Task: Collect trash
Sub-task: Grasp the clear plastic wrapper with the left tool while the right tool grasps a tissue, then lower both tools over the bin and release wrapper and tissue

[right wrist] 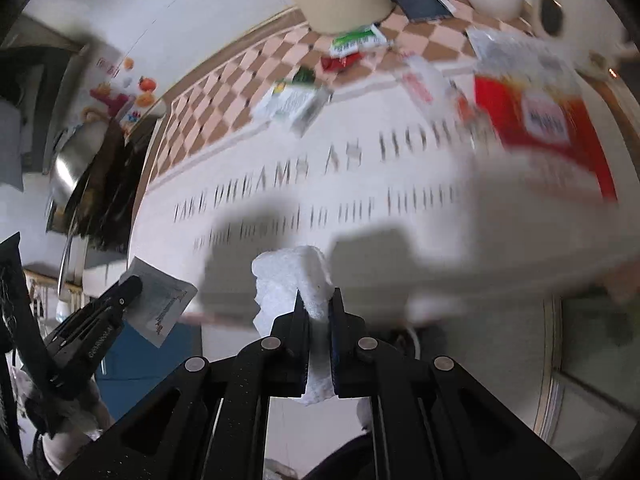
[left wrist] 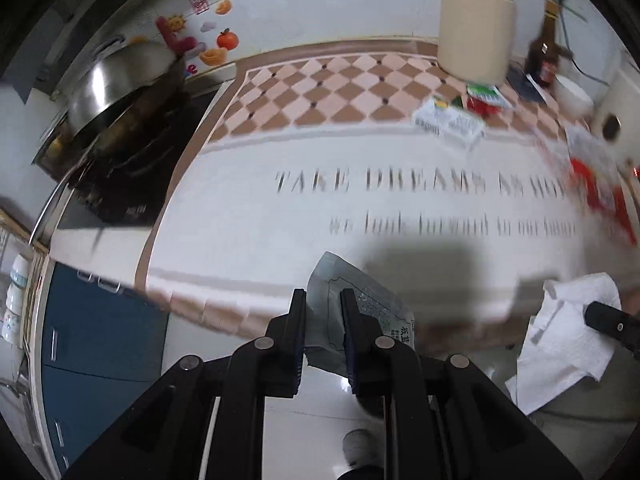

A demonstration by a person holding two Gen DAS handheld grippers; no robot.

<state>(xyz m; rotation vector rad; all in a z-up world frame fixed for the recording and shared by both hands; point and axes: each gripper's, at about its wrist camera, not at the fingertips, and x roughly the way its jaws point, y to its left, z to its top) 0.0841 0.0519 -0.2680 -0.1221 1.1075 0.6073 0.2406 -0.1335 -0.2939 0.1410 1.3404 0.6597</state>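
Here the left claw (left wrist: pixel 323 304) pinches a silver packet (left wrist: pixel 360 312) at lower centre of its view, while the right claw (right wrist: pixel 319 302) clamps a white tissue (right wrist: pixel 292 276), both off the bench (left wrist: pixel 360 160) edge.

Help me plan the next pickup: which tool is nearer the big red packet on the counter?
Right. The right tool, shut on a white paper towel, sits below the red packet. The left tool, holding a grey sachet, is farther toward the stove side.
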